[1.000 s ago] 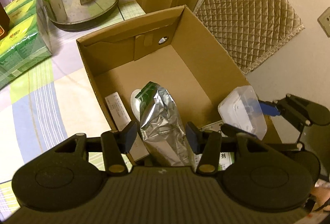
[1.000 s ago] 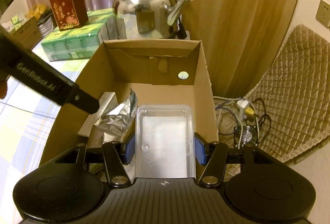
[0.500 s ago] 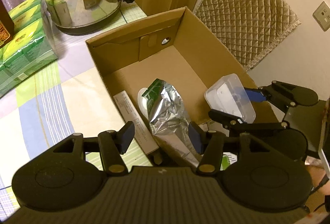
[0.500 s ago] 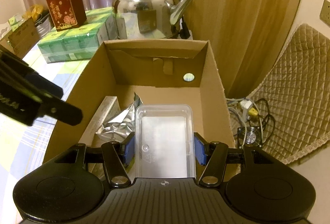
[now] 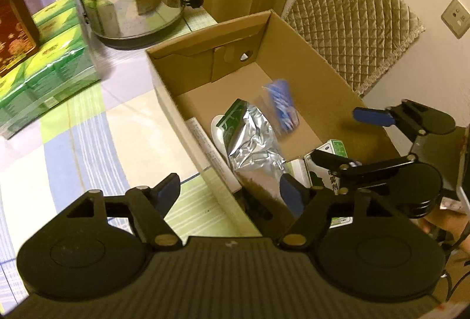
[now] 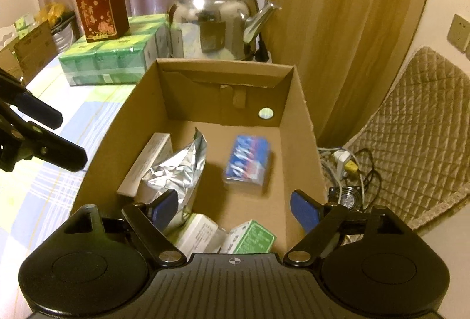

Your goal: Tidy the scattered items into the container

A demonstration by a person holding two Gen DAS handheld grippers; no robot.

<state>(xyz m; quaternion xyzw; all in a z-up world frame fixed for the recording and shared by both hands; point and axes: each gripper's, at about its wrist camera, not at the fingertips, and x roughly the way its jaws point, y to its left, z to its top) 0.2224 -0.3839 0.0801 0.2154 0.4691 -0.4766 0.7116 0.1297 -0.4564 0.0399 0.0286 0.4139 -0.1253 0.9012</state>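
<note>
Hovering over the near end of the cardboard box (image 6: 296, 125), the right gripper (image 6: 235, 208) has its jaws spread wide and empty. A blue-printed clear plastic case (image 6: 246, 161), blurred, sits at center frame inside the box, right of the foil pouch (image 6: 176, 172). At lower frame, the left gripper (image 5: 232, 191) is likewise spread wide and empty, straddling the box's near corner.
</note>
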